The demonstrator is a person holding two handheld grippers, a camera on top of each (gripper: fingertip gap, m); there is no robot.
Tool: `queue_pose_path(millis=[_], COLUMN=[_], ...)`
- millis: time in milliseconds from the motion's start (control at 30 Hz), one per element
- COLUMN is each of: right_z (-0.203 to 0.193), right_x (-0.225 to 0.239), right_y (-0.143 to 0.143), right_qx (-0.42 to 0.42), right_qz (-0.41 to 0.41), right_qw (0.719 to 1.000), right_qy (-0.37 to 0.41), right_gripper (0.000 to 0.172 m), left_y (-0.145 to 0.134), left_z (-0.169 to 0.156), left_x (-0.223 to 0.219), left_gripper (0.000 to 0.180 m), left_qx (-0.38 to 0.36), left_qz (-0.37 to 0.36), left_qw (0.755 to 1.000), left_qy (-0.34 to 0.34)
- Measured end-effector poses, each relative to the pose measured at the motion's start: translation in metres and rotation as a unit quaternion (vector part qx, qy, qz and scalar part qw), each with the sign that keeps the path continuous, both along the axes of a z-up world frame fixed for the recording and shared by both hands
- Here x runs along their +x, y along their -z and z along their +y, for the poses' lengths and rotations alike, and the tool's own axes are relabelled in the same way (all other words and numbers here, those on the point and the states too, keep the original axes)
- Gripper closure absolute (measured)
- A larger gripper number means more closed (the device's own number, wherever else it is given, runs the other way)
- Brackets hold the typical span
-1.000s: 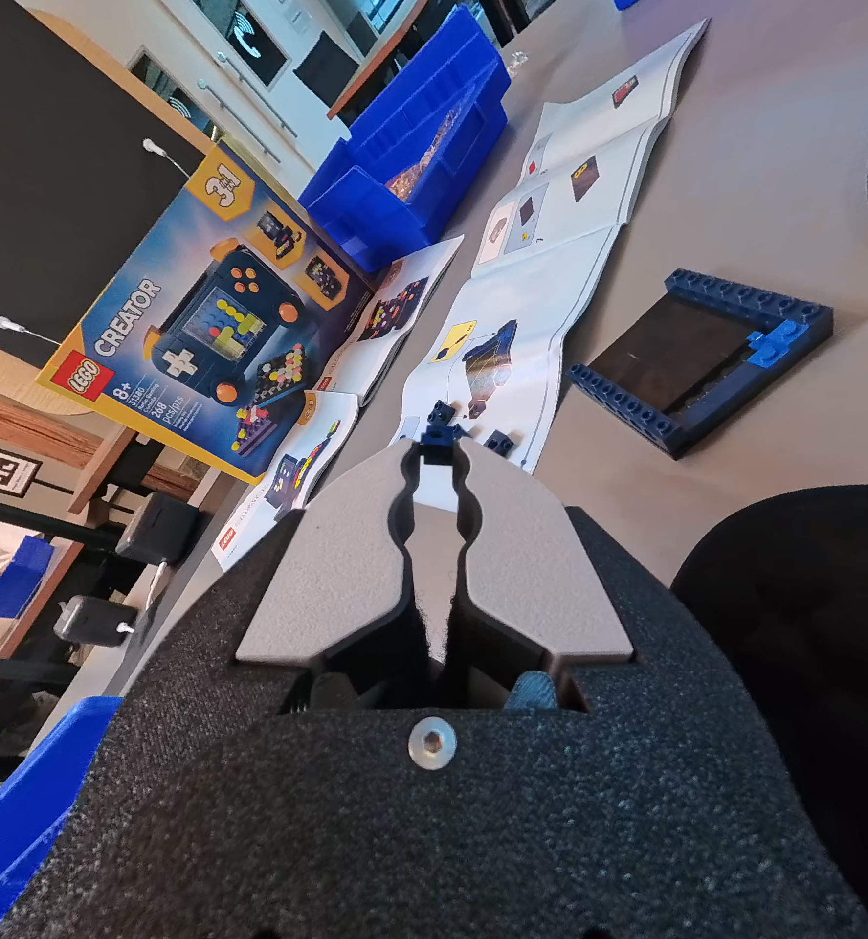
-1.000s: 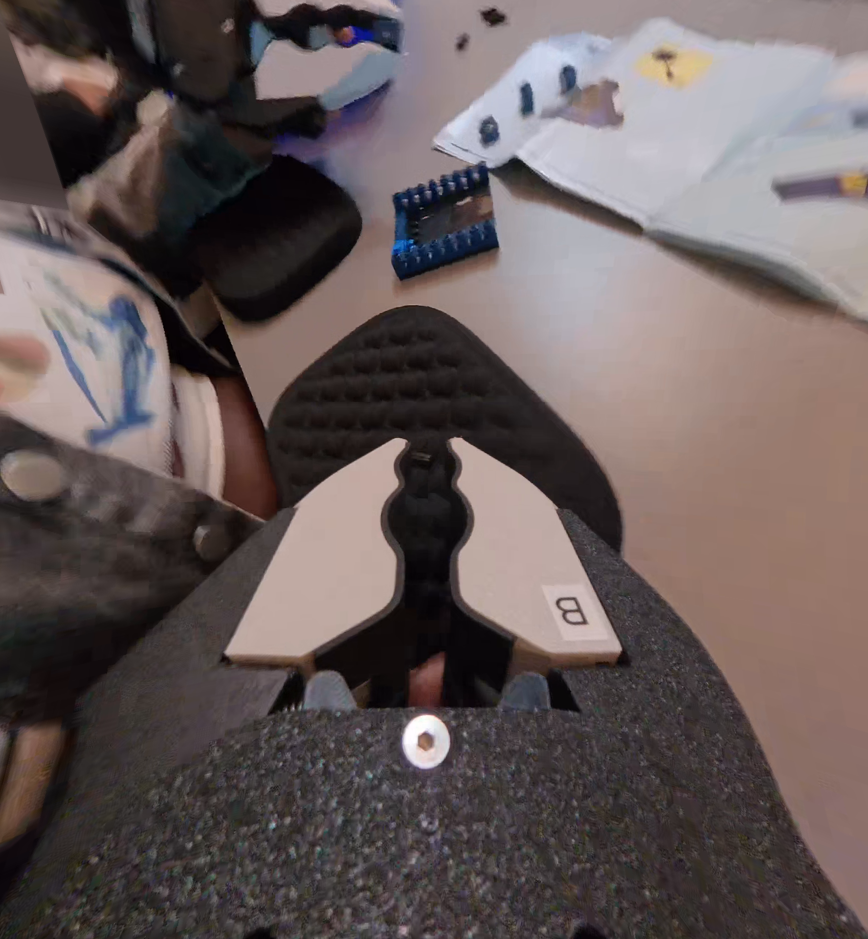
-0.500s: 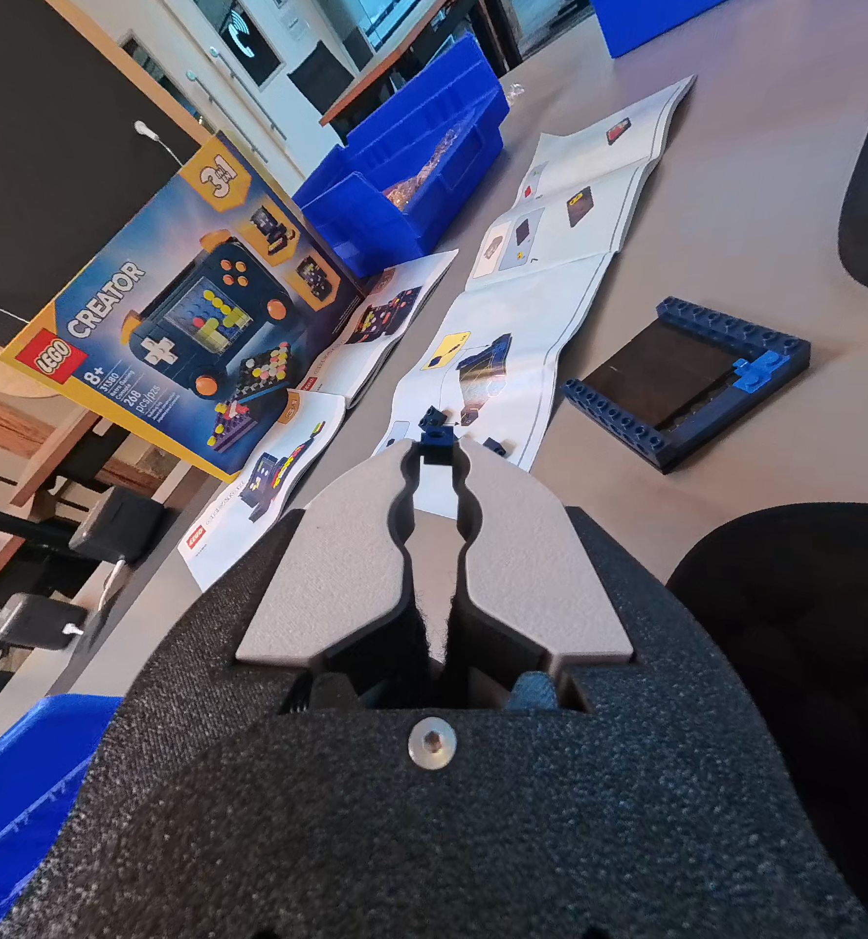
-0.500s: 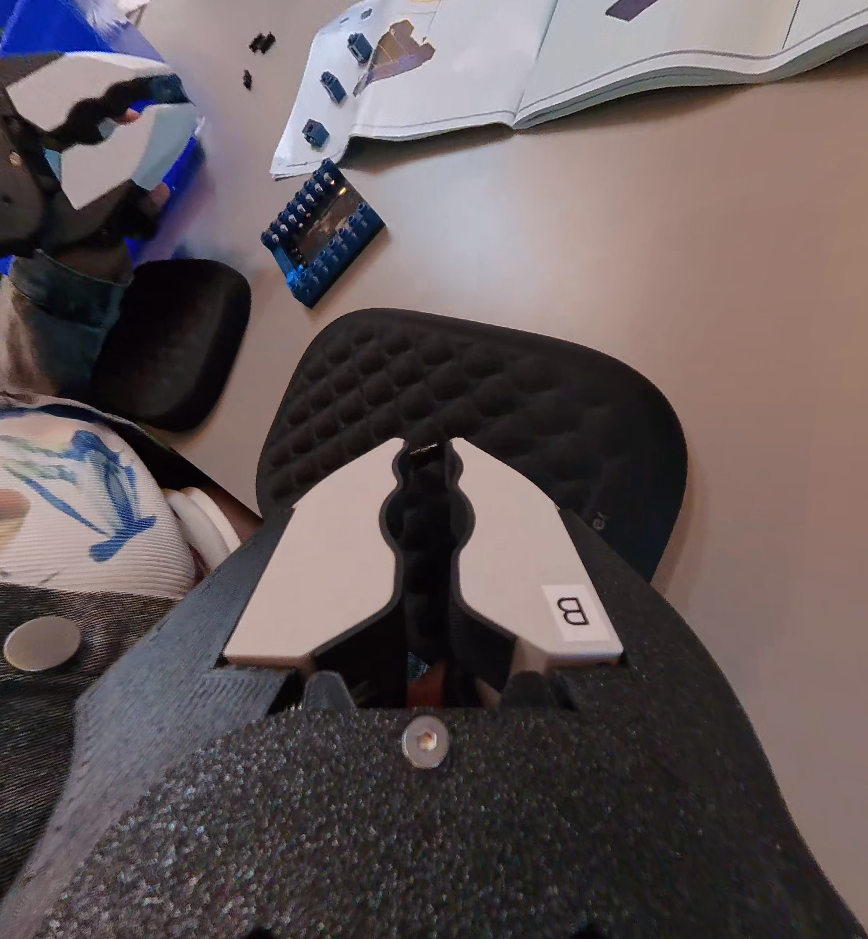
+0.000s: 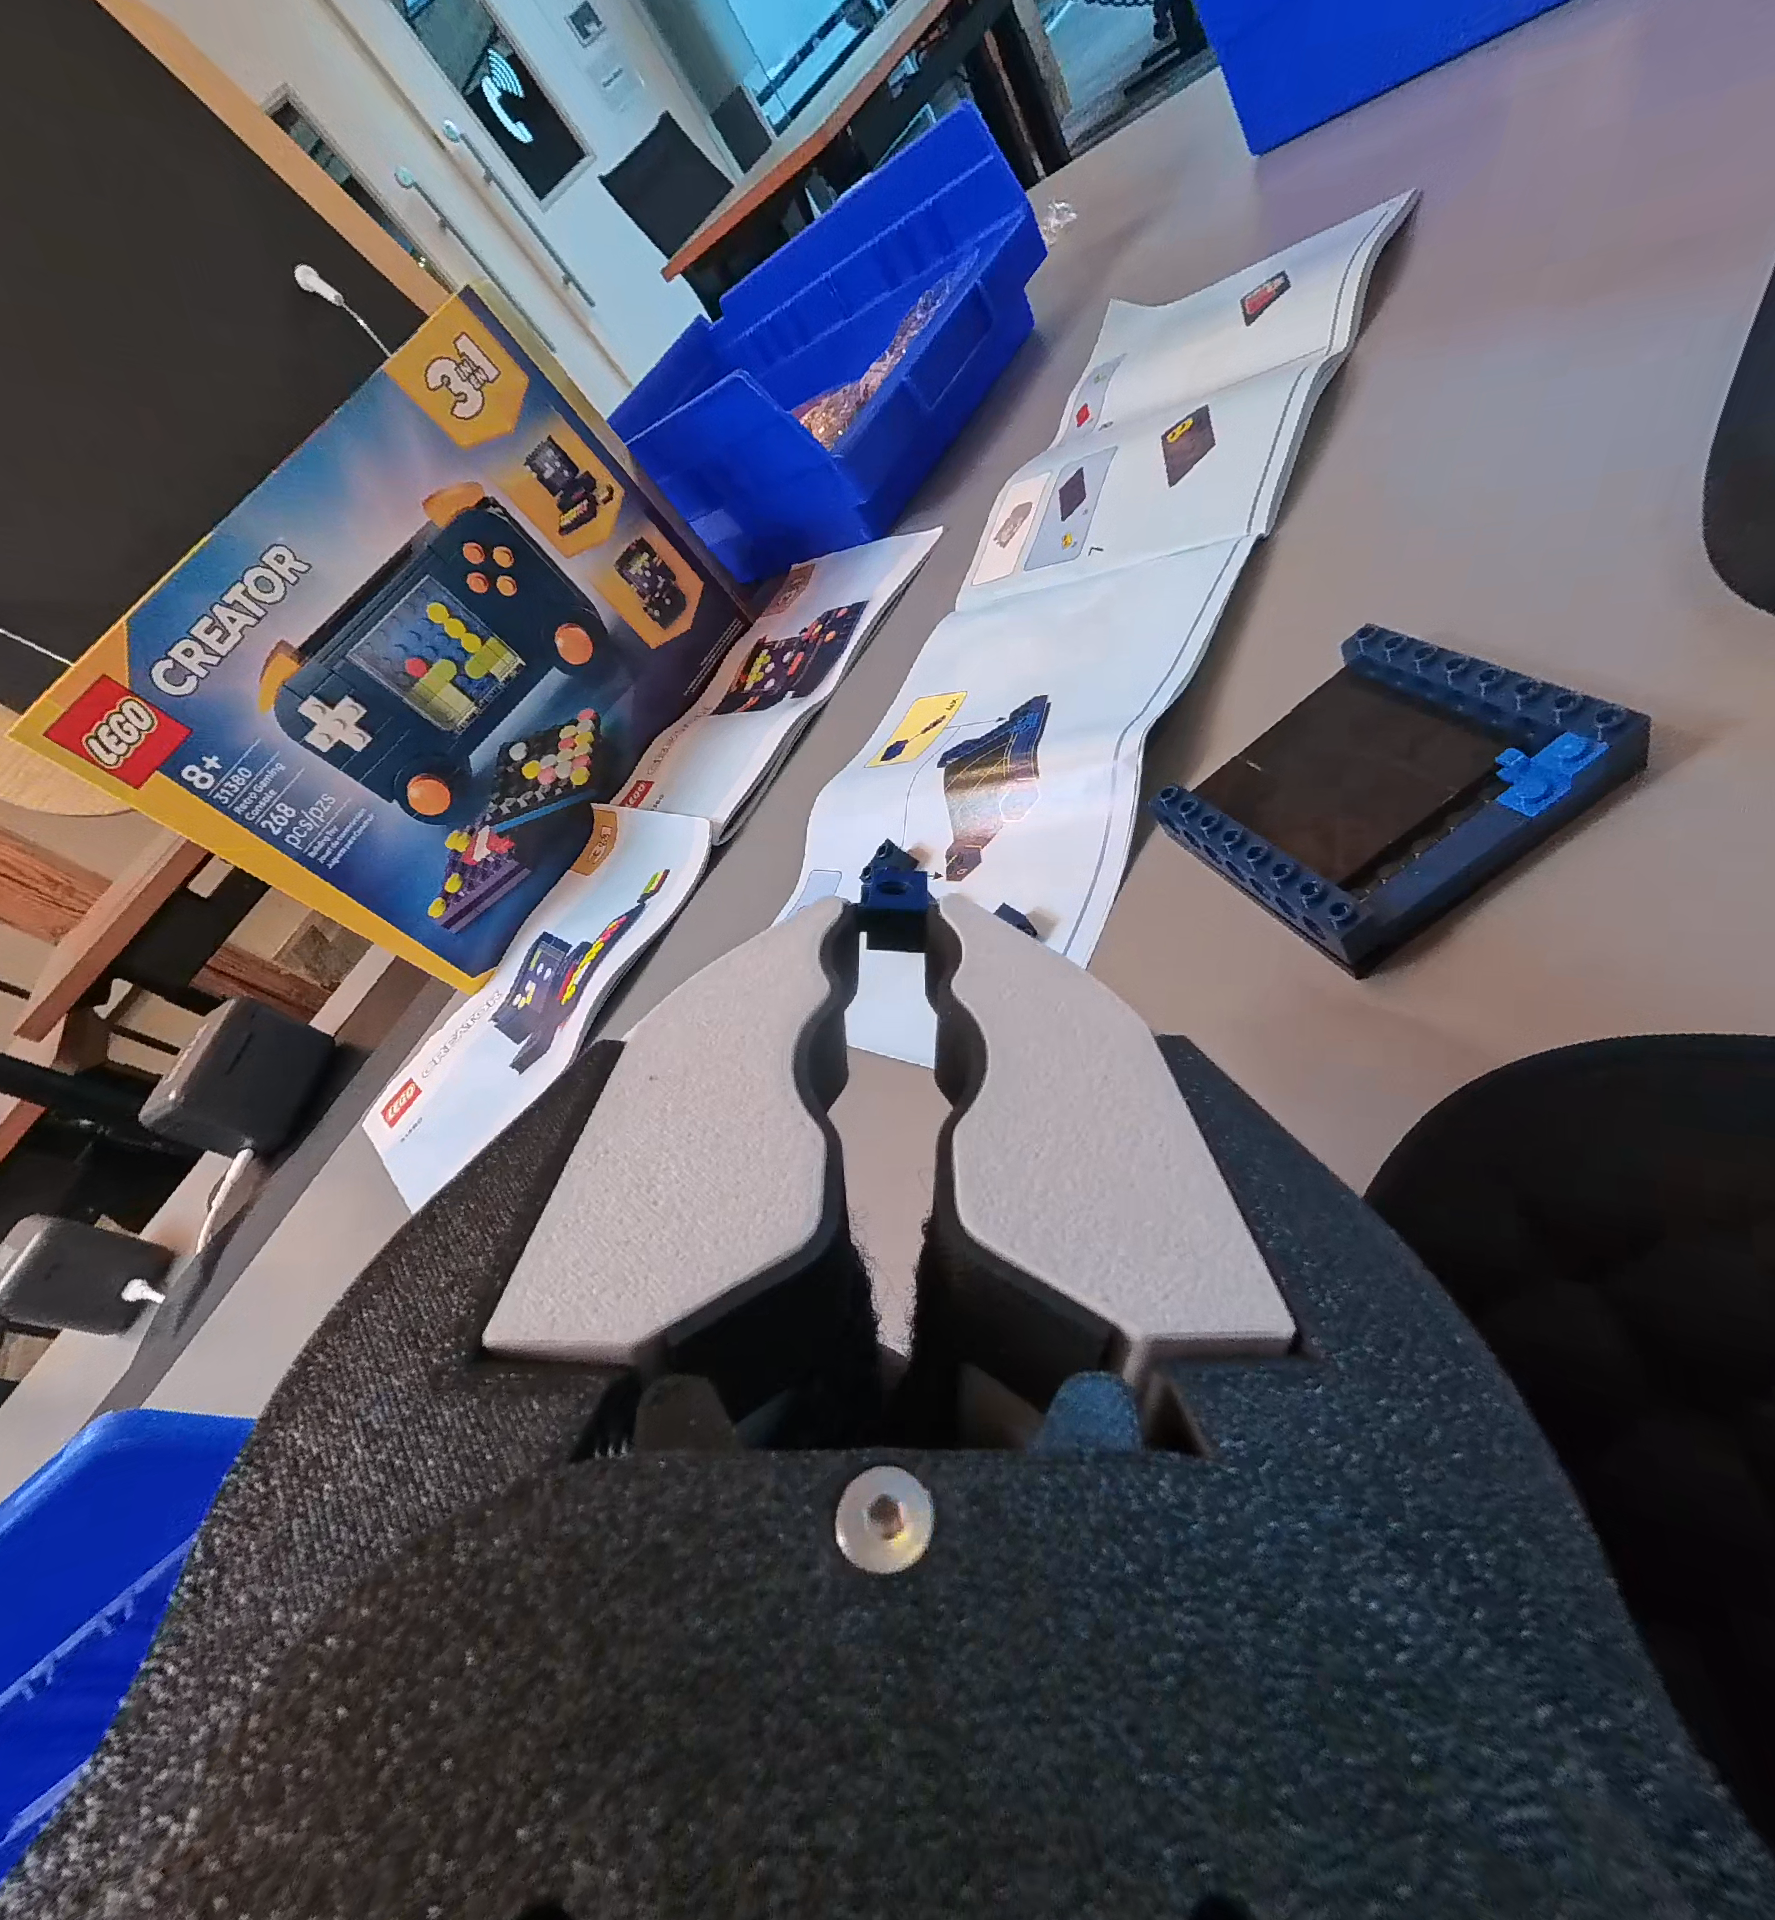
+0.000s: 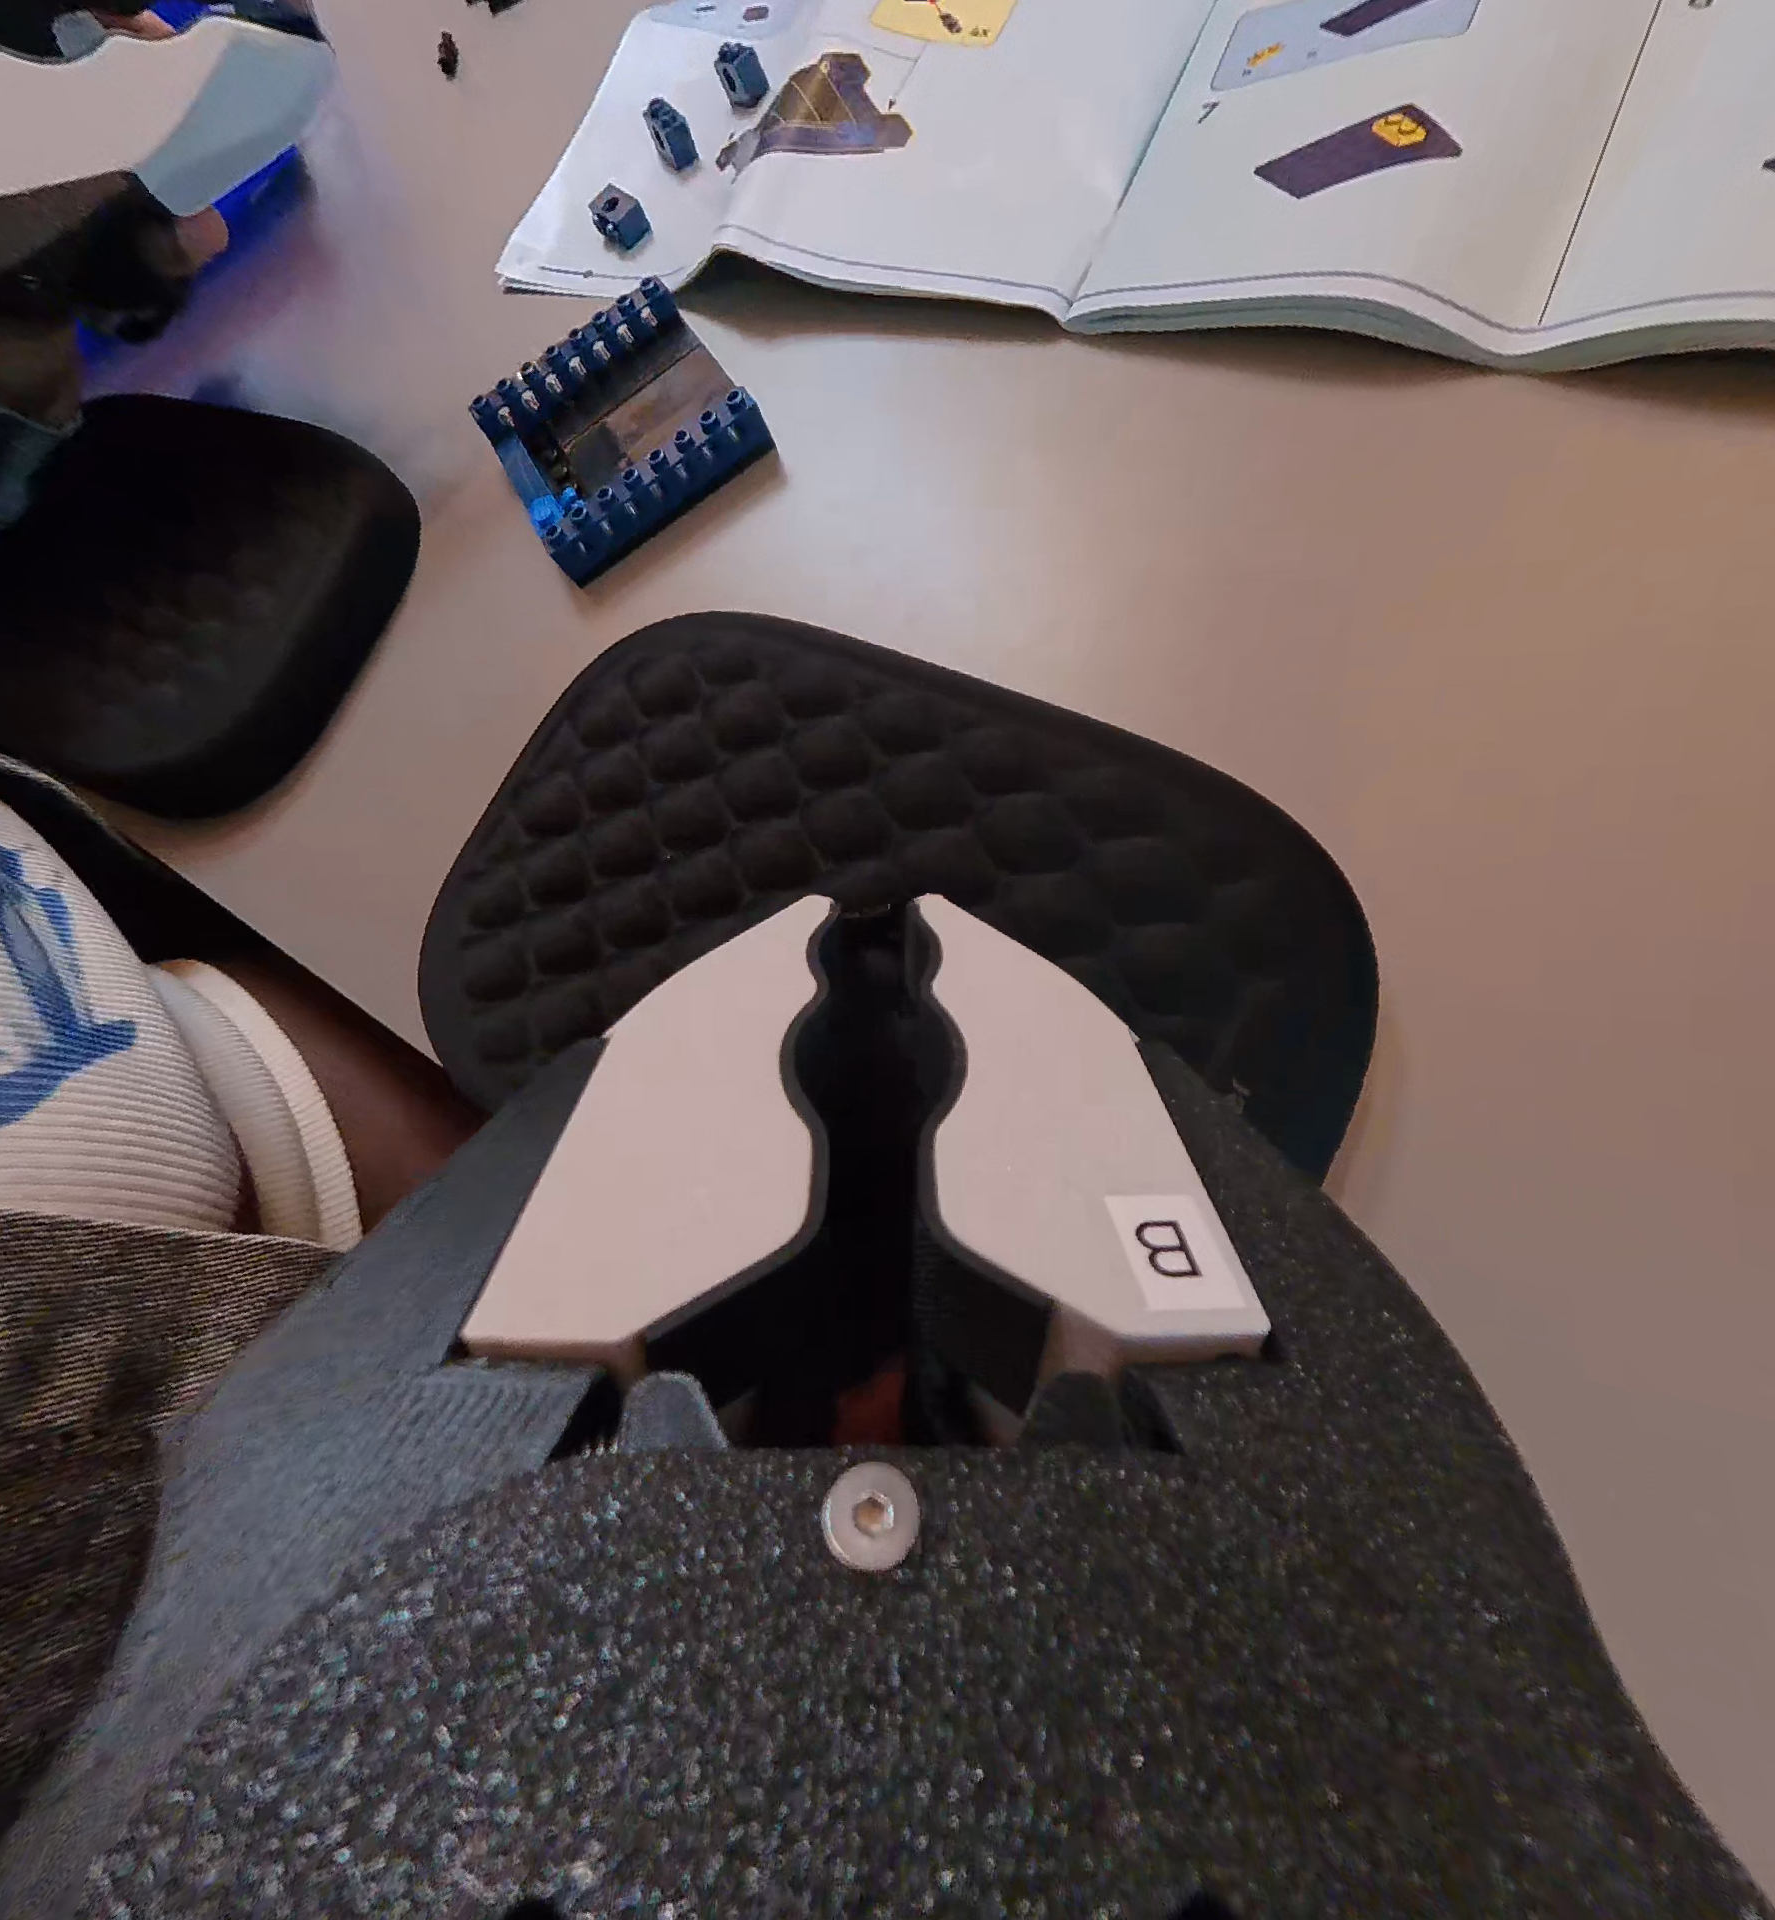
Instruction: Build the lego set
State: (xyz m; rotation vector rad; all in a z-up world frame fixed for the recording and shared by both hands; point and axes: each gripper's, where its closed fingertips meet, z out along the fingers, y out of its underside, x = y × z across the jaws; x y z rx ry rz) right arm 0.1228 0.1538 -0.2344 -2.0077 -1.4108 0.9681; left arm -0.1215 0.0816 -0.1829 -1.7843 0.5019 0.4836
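the left gripper [image 5: 895,914] pinches a small dark blue brick [image 5: 898,896] at its tips. ahead lies an open booklet [image 5: 1049,727], with bare table [image 5: 1485,436] to its right. the right gripper [image 6: 875,906] clamps a small dark piece, hard to identify, above a black pad [image 6: 758,790]; the studded blue frame [image 6: 623,426] sits ahead-left.

**Plastic, paper and foam on a matt tabletop**

The smooth, matt beige-grey tabletop [image 6: 1278,644] carries a glossy dark blue studded plastic frame [image 5: 1402,790], satin white paper instruction booklets [image 6: 1226,208], a glossy printed cardboard box [image 5: 363,665] and a matt black dimpled foam pad [image 6: 862,790].
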Motion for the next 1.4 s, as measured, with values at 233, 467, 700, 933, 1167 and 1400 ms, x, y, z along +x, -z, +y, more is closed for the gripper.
queue_pose_path(millis=[233,467,700,933,1167,1400], right_z=[-0.001,-0.005,-0.011,-0.013,-0.013,-0.015], right_x=[-0.005,-0.009,-0.011,-0.008,-0.004,-0.071], right_y=[-0.002,-0.004,-0.005,-0.003,-0.004,-0.089], right_qx=[0.047,0.112,0.192,0.172,0.164,0.122], right_qz=[0.003,-0.003,-0.012,-0.020,0.003,0.250], right_qw=[0.999,0.993,0.978,0.980,0.981,0.950], right_qy=[-0.021,-0.044,-0.086,-0.101,-0.104,-0.142], right_gripper=[0.162,0.163,0.167,0.166,0.166,0.167], left_y=[0.001,0.000,0.000,0.002,0.001,-0.020], left_z=[0.000,0.001,0.001,0.001,0.001,-0.002], left_x=[0.000,-0.001,0.000,0.002,0.007,0.023], left_gripper=[0.169,0.169,0.169,0.169,0.169,0.169], left_qx=[-0.002,0.001,0.001,-0.005,-0.004,0.038], left_qz=[0.004,0.005,0.009,0.005,-0.004,-0.206], left_qw=[1.000,1.000,1.000,1.000,1.000,0.971], left_qy=[0.000,-0.001,0.001,0.006,0.022,0.114])
